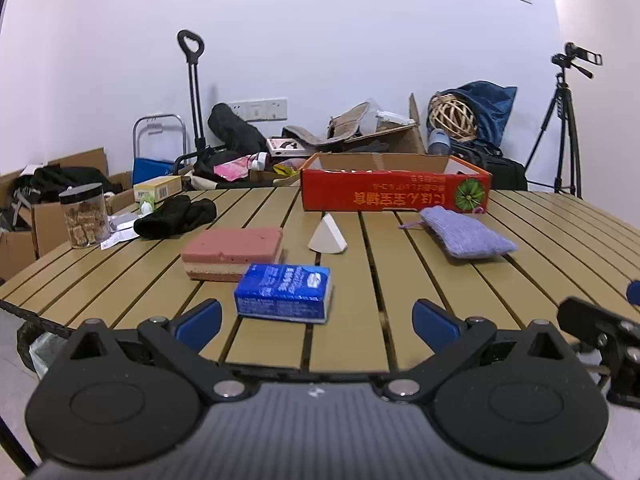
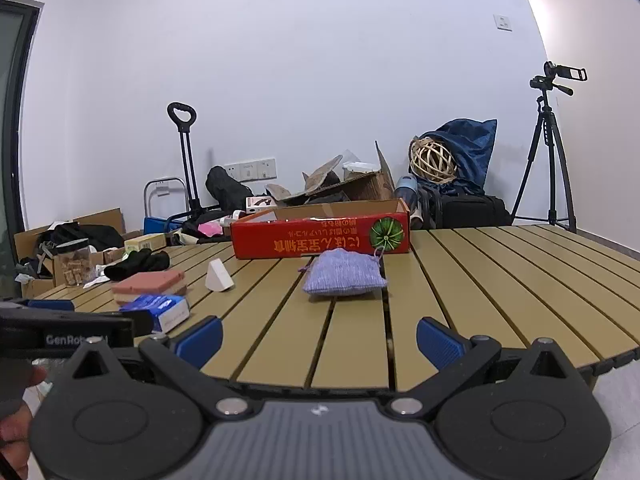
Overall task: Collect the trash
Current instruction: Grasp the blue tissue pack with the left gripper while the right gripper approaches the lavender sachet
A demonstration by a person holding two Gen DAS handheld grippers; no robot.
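On the slatted table (image 1: 400,288) a blue carton (image 1: 284,293) lies just ahead of my left gripper (image 1: 317,320), which is open with nothing between its fingers. Behind the carton are a pink layered sponge (image 1: 234,253), a white wedge (image 1: 327,237), a purple pouch (image 1: 468,232) and a red cardboard box (image 1: 394,192) with its top open. In the right wrist view my right gripper (image 2: 319,338) is open over the near table edge, the purple pouch (image 2: 344,274) ahead of it, the red box (image 2: 320,236) beyond, the carton (image 2: 160,308) to the left.
A black cloth (image 1: 176,216), a jar with a black lid (image 1: 84,216) and paper scraps sit at the table's far left. Boxes, bags and a trolley handle (image 1: 192,80) crowd the floor by the wall. A tripod with a camera (image 2: 548,148) stands at the right.
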